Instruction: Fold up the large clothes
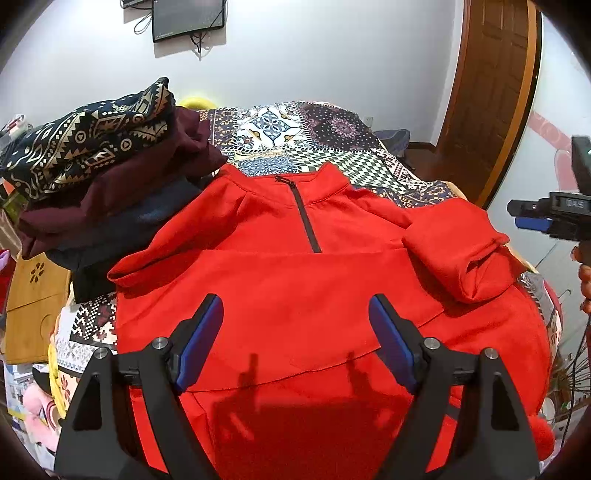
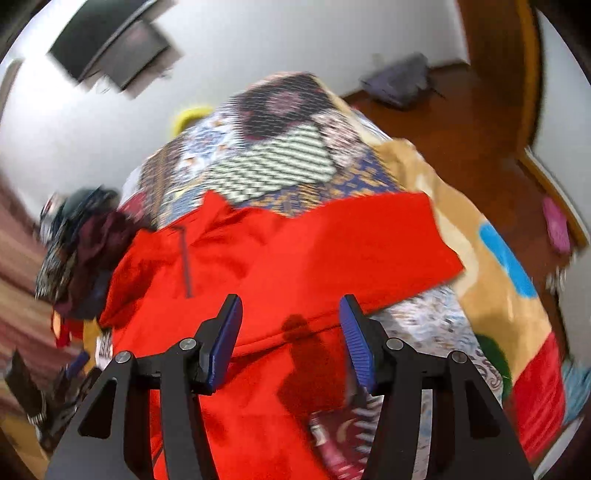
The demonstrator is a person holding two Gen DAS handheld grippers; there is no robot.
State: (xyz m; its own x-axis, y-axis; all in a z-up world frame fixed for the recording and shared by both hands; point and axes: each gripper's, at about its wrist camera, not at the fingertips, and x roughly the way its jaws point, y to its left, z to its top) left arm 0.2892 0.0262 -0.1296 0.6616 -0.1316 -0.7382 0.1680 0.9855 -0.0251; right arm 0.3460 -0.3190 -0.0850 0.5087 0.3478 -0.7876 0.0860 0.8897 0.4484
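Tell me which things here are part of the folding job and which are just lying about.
Part of the job:
red pullover, spread flat
left gripper, jaws open
right gripper, jaws open

Lying about:
clothes pile
patterned bedspread
wall monitor
door
bag on floor

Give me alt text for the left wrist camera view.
A bright red quarter-zip pullover lies front-up on a patchwork-patterned bedspread, one sleeve folded inward, with the open left gripper above its hem. A pile of dark folded clothes sits beside it.
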